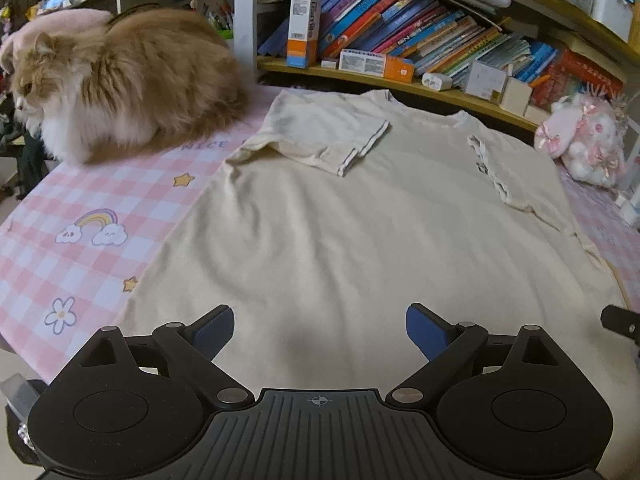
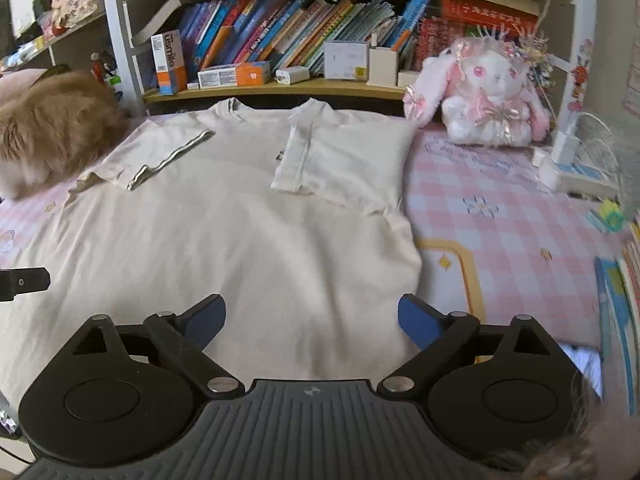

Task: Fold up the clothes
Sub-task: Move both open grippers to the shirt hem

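While the cream cotton T-shirt (image 1: 340,216) lies flat on the pink checked bench cover (image 1: 80,216) with both sleeves folded inward, we hold the left tool (image 1: 320,332) and right tool (image 2: 312,322) above its hem, blue pads spread apart, gripping nothing. A fluffy ginger-and-white cat (image 1: 120,84) sits beside the left sleeve.

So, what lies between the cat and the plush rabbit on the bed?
The cream T-shirt, spread flat with both sleeves folded in, fills the stretch between cat and plush rabbit, per the right wrist view.
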`<state>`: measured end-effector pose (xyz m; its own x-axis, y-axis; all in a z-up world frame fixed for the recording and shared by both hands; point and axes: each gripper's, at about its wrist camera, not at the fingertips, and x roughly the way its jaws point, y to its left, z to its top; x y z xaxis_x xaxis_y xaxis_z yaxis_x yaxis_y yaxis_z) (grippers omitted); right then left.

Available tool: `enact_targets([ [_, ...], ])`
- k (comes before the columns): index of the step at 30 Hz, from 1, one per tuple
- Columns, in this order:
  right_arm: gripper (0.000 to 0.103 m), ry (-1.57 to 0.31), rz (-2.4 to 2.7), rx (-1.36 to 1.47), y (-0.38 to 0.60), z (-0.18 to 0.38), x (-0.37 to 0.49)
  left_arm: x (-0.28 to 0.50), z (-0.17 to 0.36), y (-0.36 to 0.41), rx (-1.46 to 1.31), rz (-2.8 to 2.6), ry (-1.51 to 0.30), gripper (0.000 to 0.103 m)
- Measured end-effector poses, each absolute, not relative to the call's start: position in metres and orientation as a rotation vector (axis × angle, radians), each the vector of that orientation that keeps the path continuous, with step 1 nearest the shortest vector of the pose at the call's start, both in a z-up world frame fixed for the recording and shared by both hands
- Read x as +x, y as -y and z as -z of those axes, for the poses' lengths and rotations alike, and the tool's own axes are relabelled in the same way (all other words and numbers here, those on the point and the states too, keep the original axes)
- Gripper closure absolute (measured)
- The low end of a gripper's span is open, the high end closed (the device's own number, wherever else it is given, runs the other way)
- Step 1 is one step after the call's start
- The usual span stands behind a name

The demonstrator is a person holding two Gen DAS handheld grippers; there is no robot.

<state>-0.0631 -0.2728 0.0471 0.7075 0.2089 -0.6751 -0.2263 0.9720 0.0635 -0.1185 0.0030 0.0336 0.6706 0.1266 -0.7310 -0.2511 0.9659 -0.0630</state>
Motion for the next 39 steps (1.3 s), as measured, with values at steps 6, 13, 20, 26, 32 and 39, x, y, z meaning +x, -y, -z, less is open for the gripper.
enact_targets([
  [6, 0.003, -0.736, -0.155, 0.022, 0.255, -0.046, -0.106, -0.152, -0.029, -0.036, -0.172, -0.164, -0.816, 0.008],
  [13, 0.0, -0.755, -0.071, 0.095, 0.233, -0.037, -0.166, -0.204, -0.02, -0.083, -0.203, -0.132, -0.828, 0.008],
  [20, 0.0, -0.758, 0.01, 0.161, 0.216, -0.03, -0.22, -0.23, -0.015, -0.116, -0.241, -0.135, -0.834, 0.008],
  [26, 0.0, -0.73, 0.044, 0.123, 0.215, -0.03, -0.239, -0.242, -0.009, -0.136, -0.274, -0.127, -0.844, 0.008],
  [32, 0.0, -0.787, 0.089, 0.125, 0.241, -0.018, -0.247, -0.249, 0.006, -0.16, -0.34, -0.065, -0.853, 0.024],
  [39, 0.008, -0.84, 0.073, 0.222, 0.286, -0.008, -0.249, -0.236, 0.027, -0.187, -0.429, 0.029, -0.865, 0.051],
])
